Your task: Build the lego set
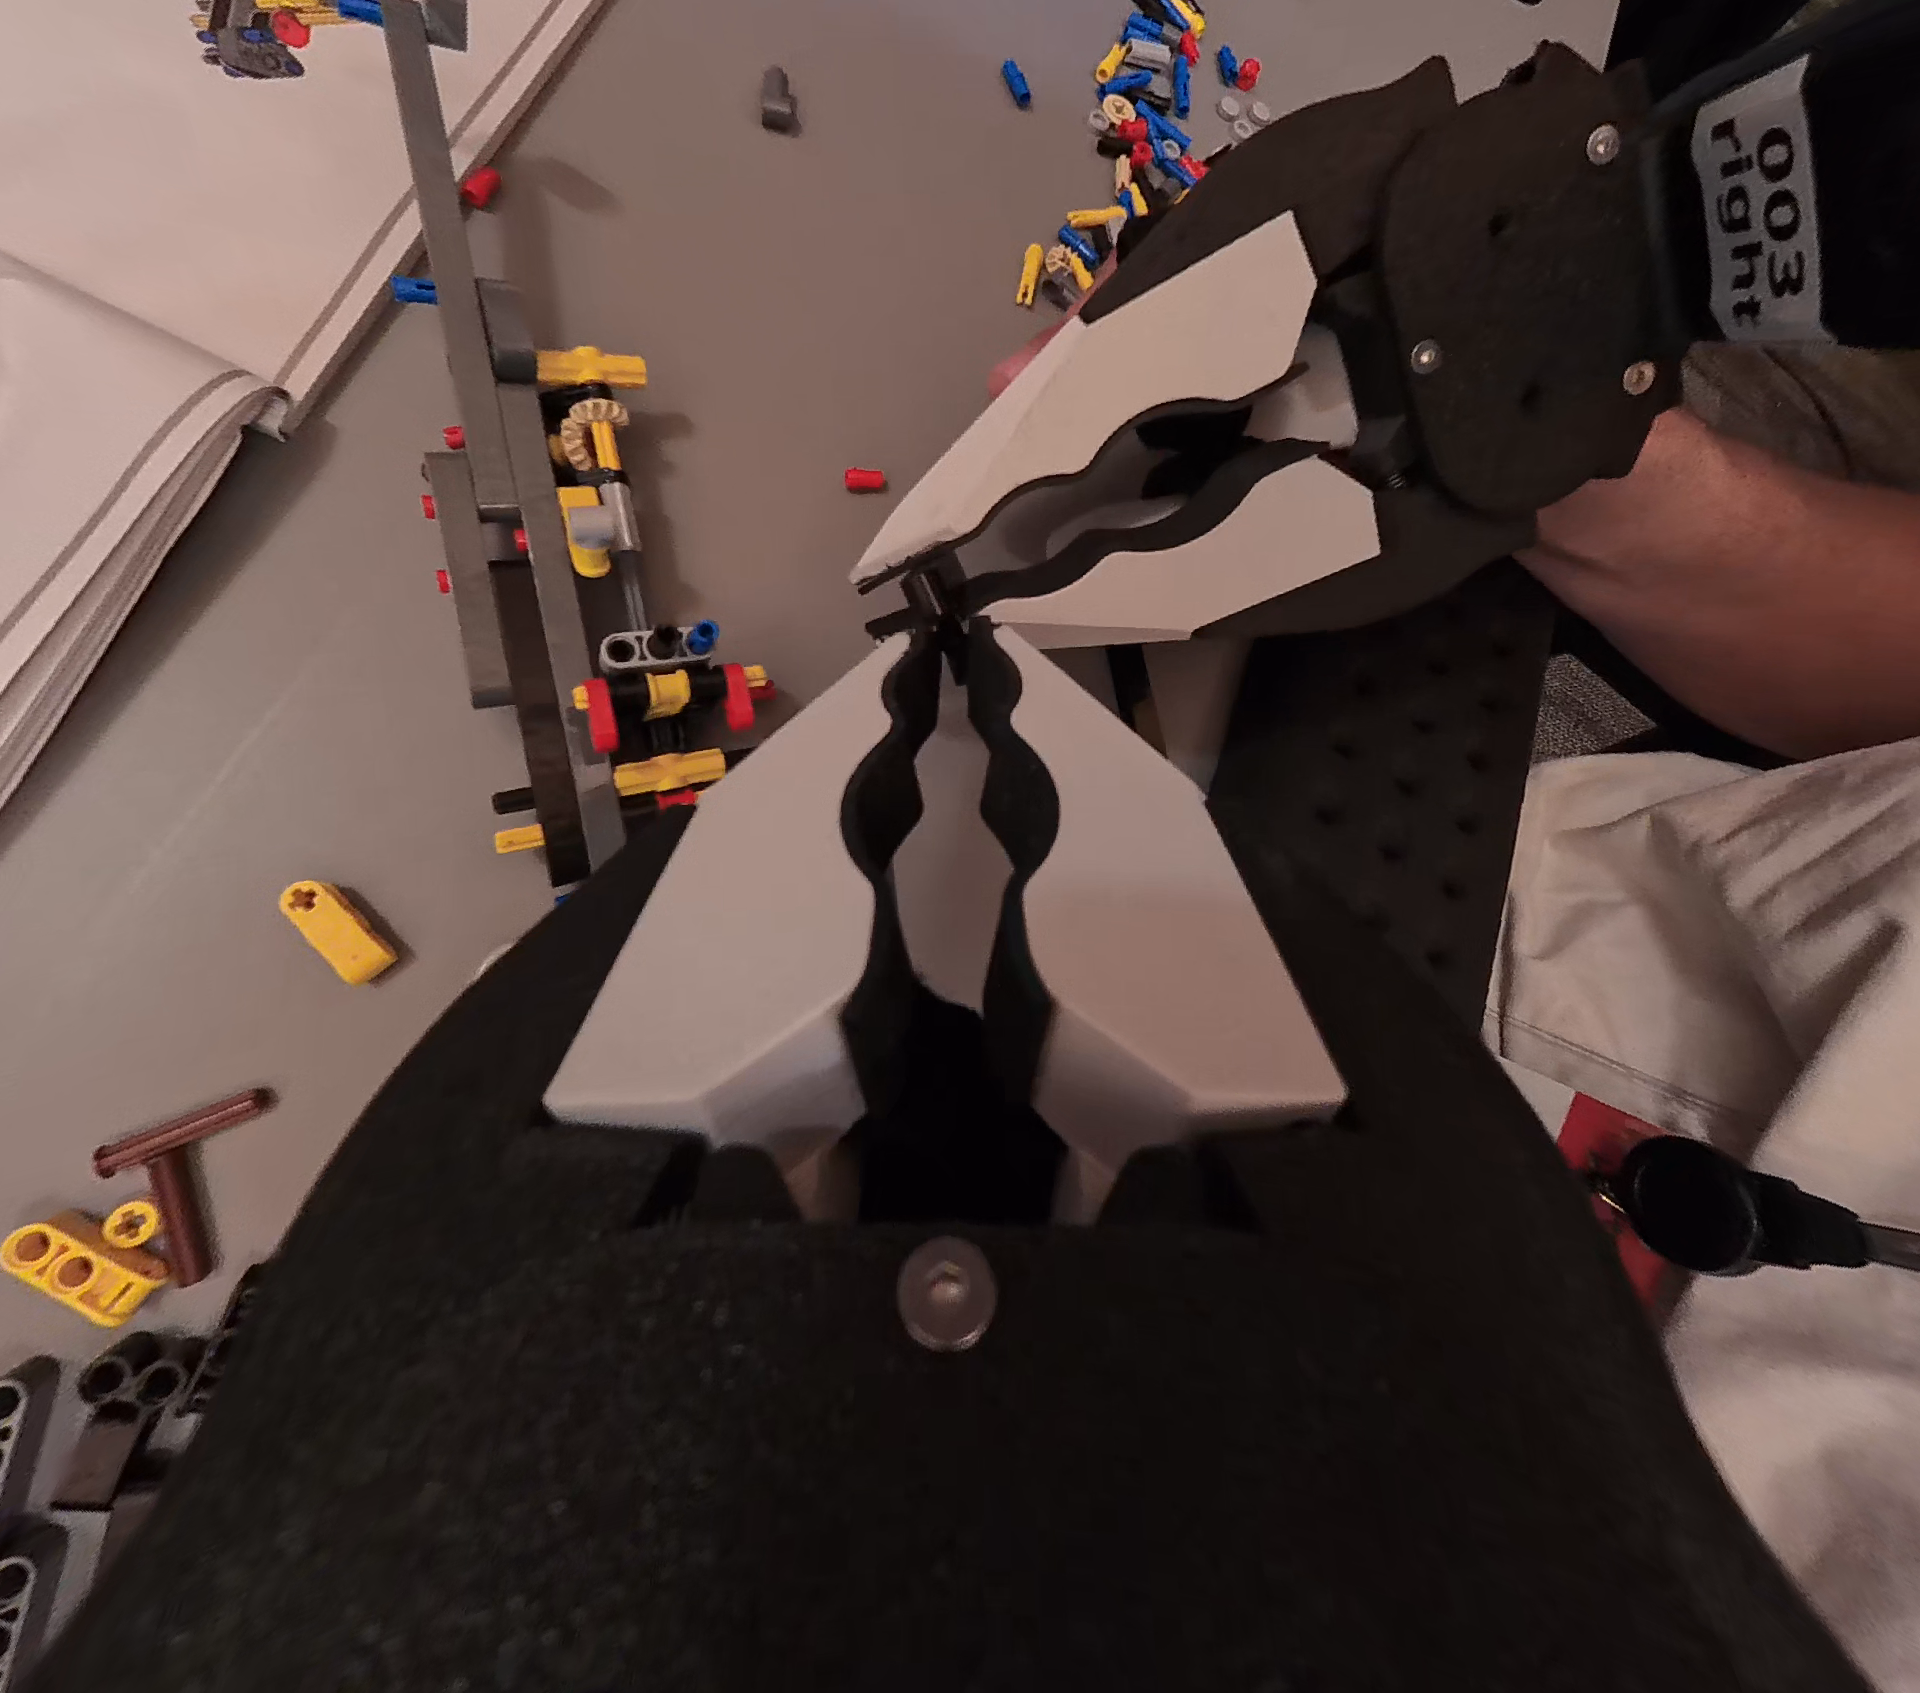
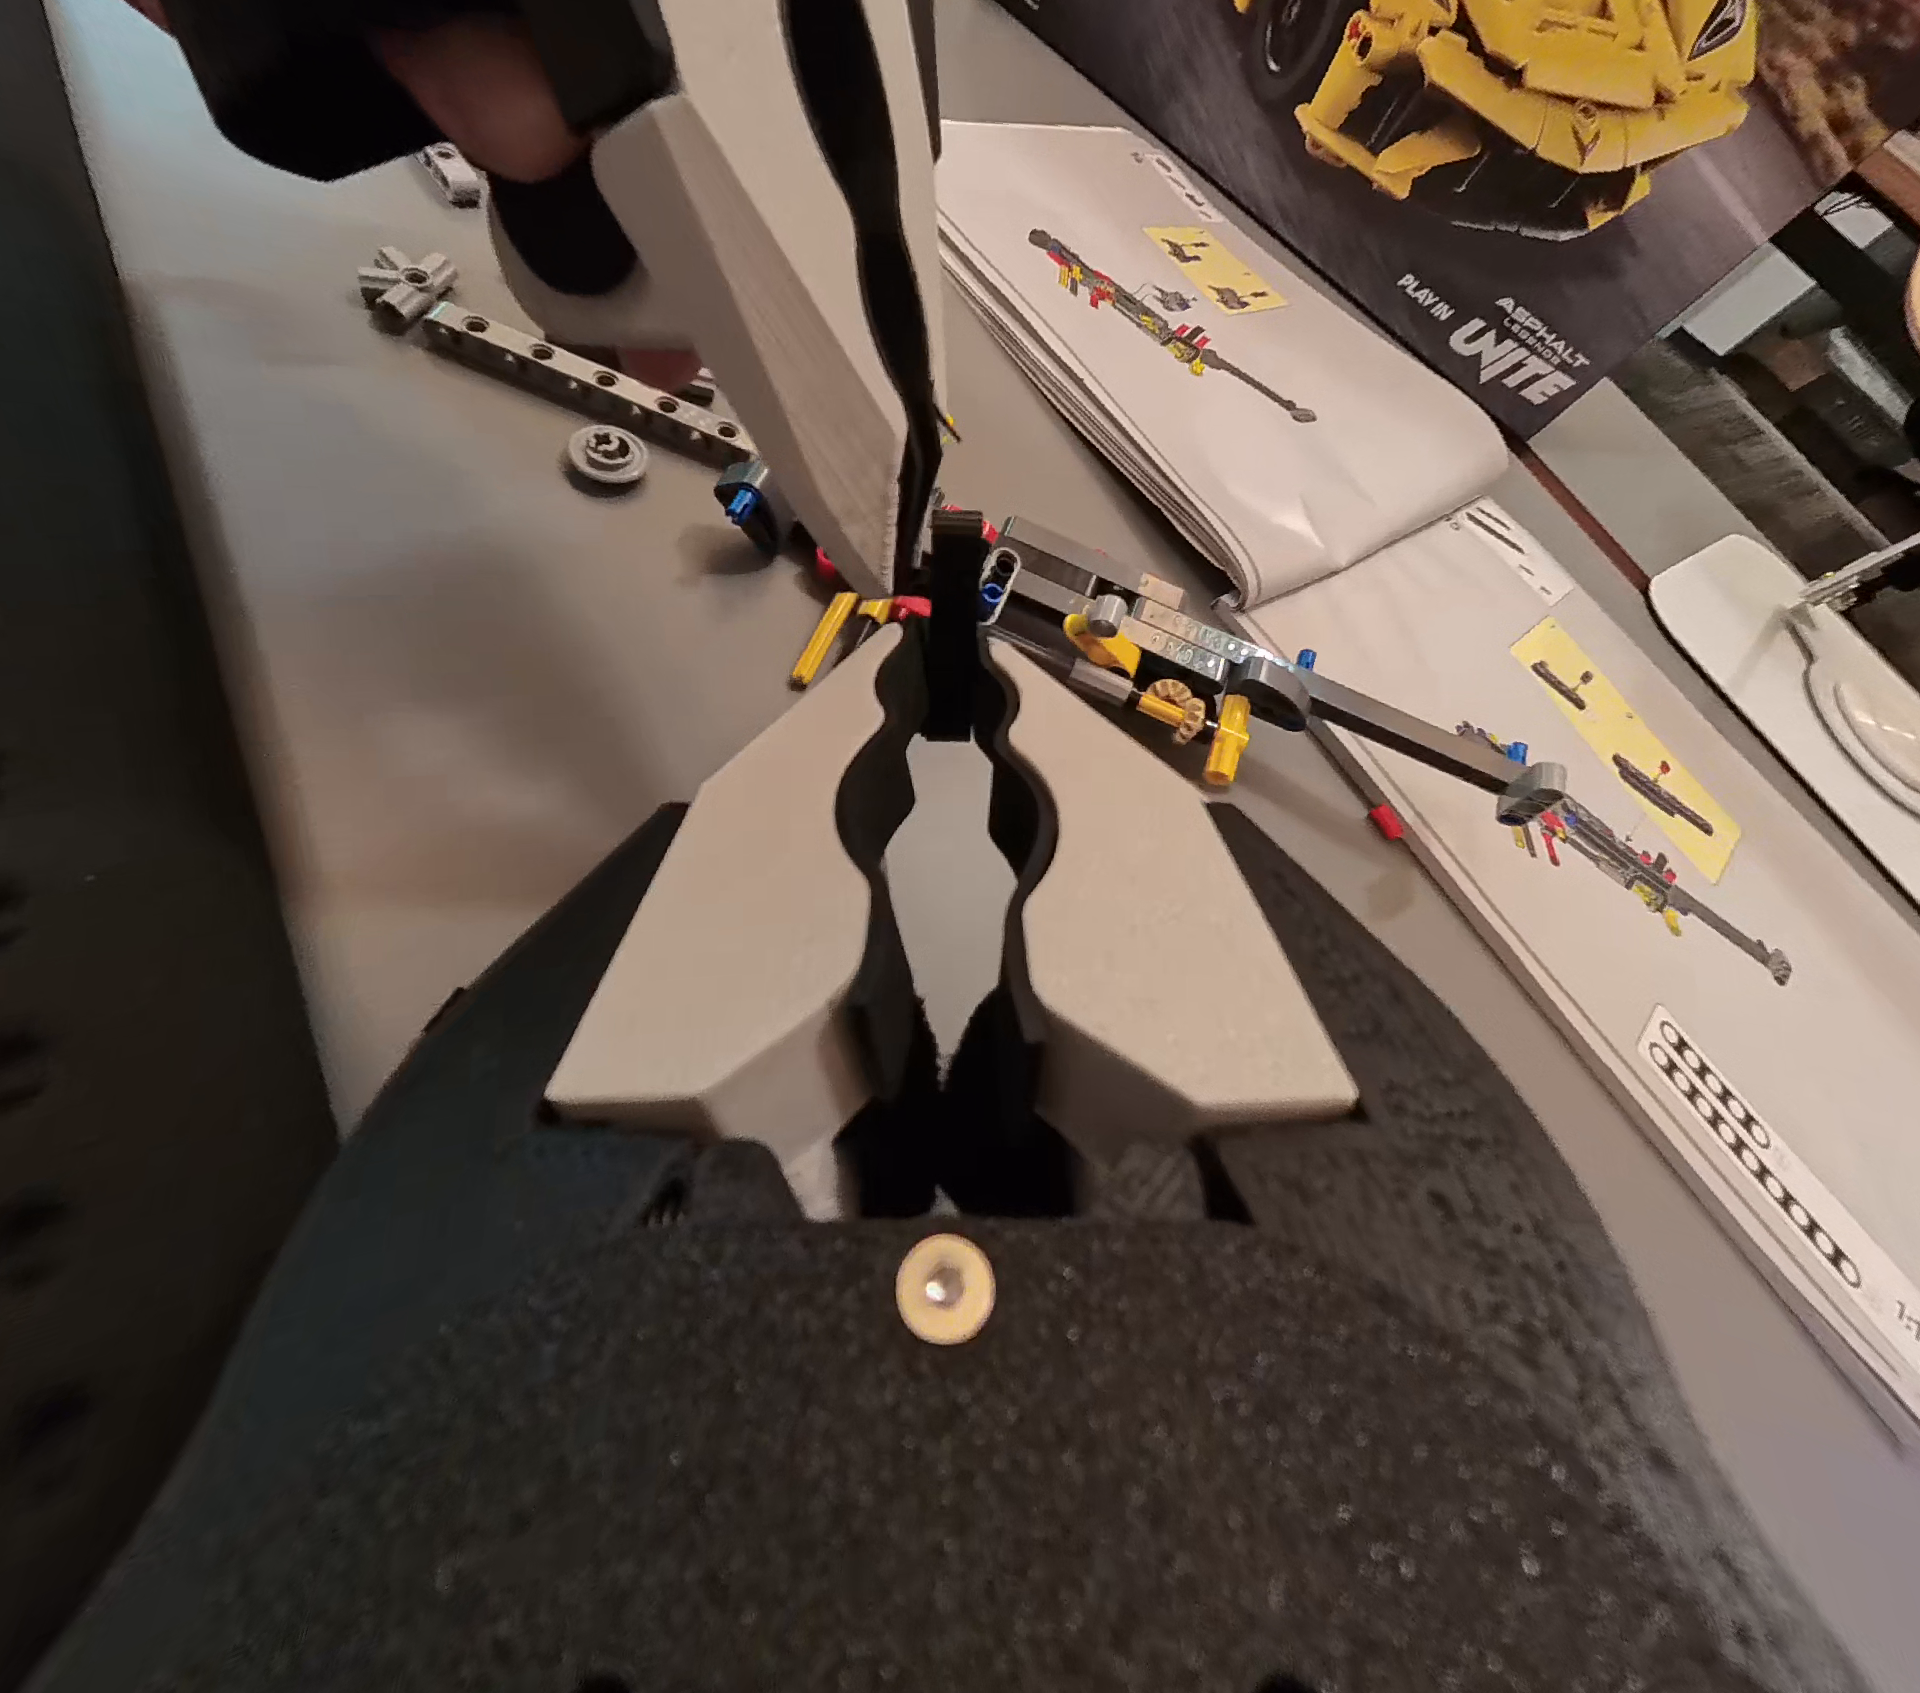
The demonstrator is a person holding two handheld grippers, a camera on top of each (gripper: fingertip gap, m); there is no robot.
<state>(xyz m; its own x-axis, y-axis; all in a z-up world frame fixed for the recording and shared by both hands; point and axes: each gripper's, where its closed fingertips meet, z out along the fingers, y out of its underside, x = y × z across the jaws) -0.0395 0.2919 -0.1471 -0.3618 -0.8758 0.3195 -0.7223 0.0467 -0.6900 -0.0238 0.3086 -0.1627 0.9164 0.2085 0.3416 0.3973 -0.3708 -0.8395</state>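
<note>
two grippers meet on one small black piece

my right gripper [image 2: 940,687] pinches a black piece [image 2: 954,635] above the table [image 1: 727,209]. my left gripper [image 1: 940,656] squeezes something black too, tip to tip, maybe to join them. the half-built model [image 1: 561,563] waits just beside.

left gripper [image 1: 948,641]: grey wedge fingers [image 1: 727,895], wavy black pads | black textured body | silver screw [image 1: 945,1292]
</note>
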